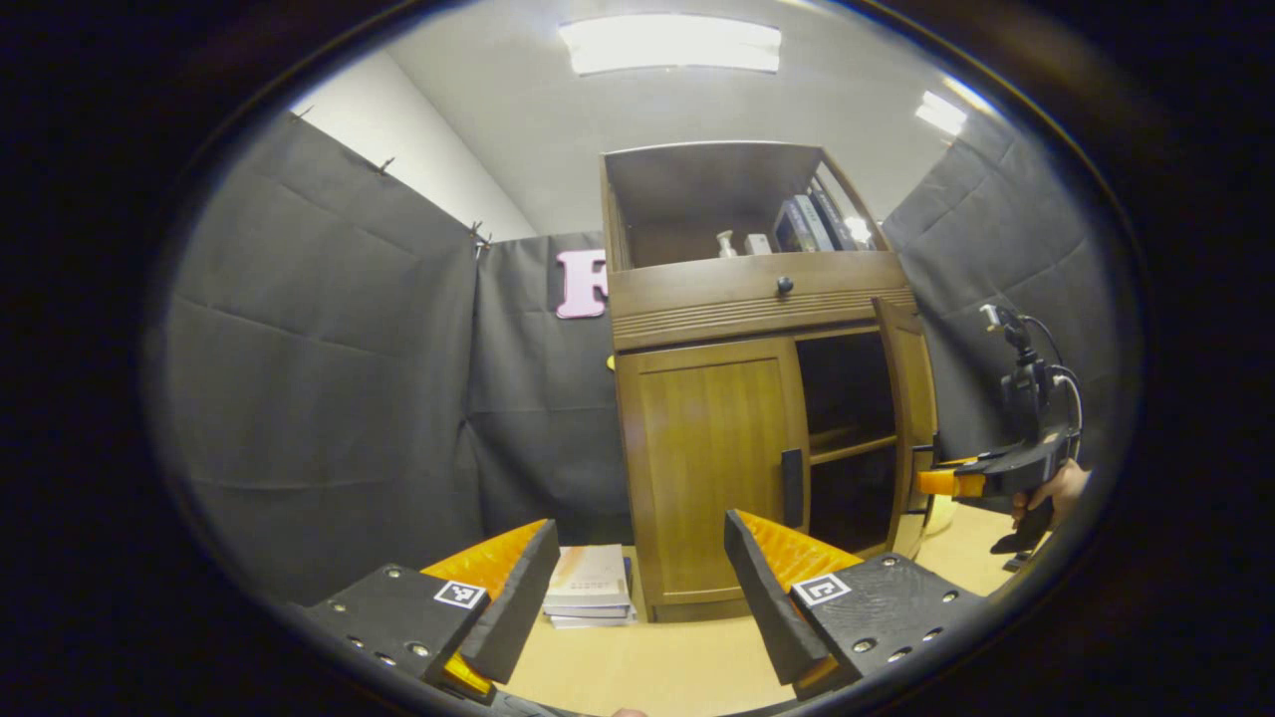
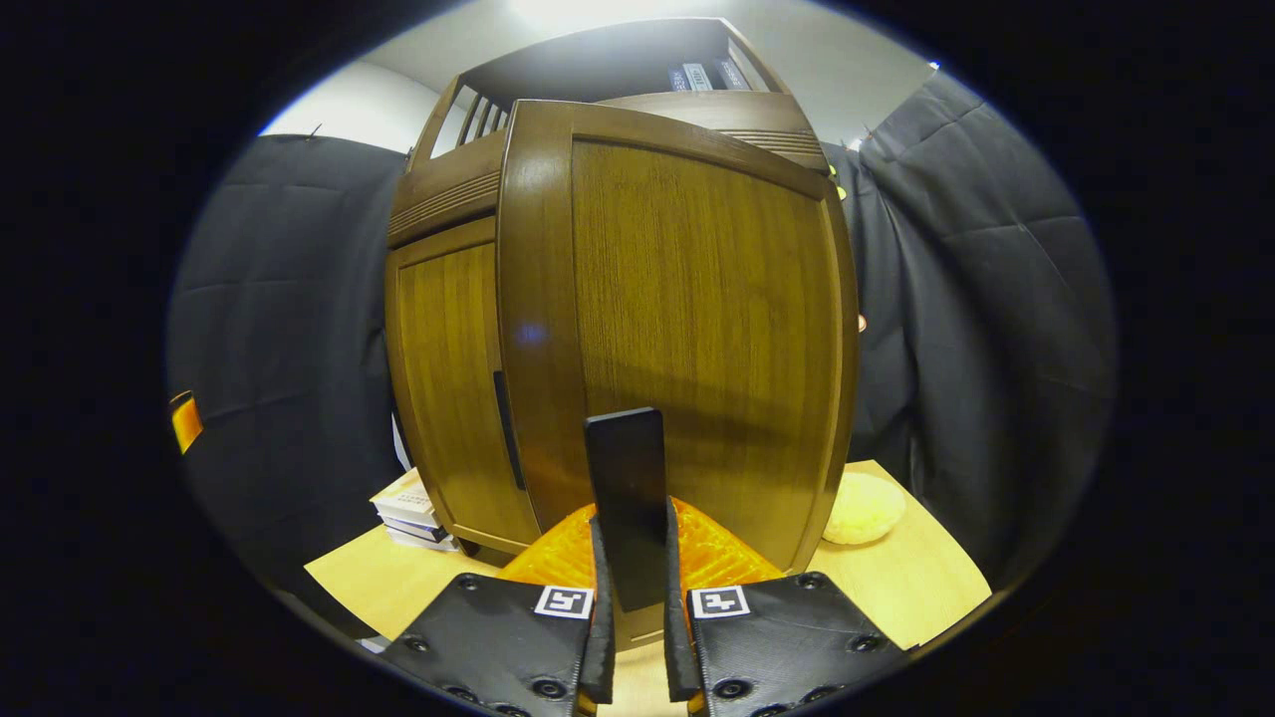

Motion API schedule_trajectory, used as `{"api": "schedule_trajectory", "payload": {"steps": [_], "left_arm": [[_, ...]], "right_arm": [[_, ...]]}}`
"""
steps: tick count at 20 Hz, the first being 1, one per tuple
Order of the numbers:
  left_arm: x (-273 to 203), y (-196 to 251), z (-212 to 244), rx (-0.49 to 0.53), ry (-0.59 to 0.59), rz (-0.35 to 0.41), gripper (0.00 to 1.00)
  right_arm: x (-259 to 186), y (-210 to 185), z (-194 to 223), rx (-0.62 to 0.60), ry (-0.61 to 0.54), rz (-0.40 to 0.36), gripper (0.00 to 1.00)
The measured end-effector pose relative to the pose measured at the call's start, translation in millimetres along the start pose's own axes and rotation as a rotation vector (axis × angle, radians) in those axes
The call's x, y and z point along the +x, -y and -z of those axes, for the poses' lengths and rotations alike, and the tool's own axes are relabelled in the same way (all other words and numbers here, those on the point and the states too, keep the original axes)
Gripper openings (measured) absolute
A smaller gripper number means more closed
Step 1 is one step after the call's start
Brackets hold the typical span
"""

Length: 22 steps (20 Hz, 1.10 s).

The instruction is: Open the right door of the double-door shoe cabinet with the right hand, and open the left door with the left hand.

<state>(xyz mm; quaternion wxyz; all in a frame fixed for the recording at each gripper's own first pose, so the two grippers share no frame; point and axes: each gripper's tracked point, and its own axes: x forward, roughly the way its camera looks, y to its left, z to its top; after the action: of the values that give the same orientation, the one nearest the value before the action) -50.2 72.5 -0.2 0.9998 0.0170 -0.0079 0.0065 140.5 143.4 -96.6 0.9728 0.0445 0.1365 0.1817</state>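
Right door (image 2: 697, 329) handle (image 2: 626, 498) sits pinched in our right gripper (image 2: 633, 607); it may slip, while the left gripper (image 1: 637, 597) gapes before the seemingly shut left door (image 1: 712, 463).

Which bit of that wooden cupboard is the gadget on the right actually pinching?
Find the tall brown shoe cabinet on the table. Its right door is swung open. On that door, the dark upright handle sits clamped in the right gripper; the closed left door's handle is untouched.
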Motion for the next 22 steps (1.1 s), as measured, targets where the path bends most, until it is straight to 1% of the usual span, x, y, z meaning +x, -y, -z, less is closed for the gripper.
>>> {"api": "schedule_trajectory", "payload": {"steps": [1, 3, 5, 6, 13, 14, 17, 19, 20, 21, 22], "left_arm": [[6, 3, 1, -0.002, 0.000, 0.011, 0.97], [15, 13, 7, -0.002, 0.000, 0.031, 0.97], [21, 21, 7, -0.006, 0.002, 0.050, 0.97], [24, 24, 7, -0.008, 0.002, 0.060, 0.97], [34, 40, 5, -0.017, 0.013, 0.120, 0.97], [35, 43, 4, -0.020, 0.013, 0.126, 0.97], [35, 53, 5, -0.026, 0.013, 0.148, 0.97], [34, 60, 5, -0.027, 0.014, 0.160, 0.97], [34, 63, 4, -0.028, 0.014, 0.166, 0.97], [34, 67, 6, -0.030, 0.013, 0.172, 0.97], [34, 70, 6, -0.032, 0.012, 0.178, 0.97]], "right_arm": [[-3, 3, 1, 0.001, -0.002, 0.003, 0.19], [-10, 8, 1, 0.003, -0.007, 0.010, 0.25], [-16, 12, 2, -0.001, -0.011, 0.016, 0.22], [-18, 14, 3, -0.002, -0.012, 0.018, 0.22], [-38, 32, 4, -0.011, -0.022, 0.049, 0.22], [-41, 35, 5, -0.012, -0.023, 0.053, 0.25], [-50, 43, 8, -0.017, -0.026, 0.067, 0.25], [-56, 50, 8, -0.016, -0.027, 0.077, 0.22], [-59, 54, 8, -0.016, -0.027, 0.081, 0.18], [-62, 58, 8, -0.015, -0.027, 0.086, 0.22], [-65, 60, 8, -0.015, -0.027, 0.089, 0.18]]}}
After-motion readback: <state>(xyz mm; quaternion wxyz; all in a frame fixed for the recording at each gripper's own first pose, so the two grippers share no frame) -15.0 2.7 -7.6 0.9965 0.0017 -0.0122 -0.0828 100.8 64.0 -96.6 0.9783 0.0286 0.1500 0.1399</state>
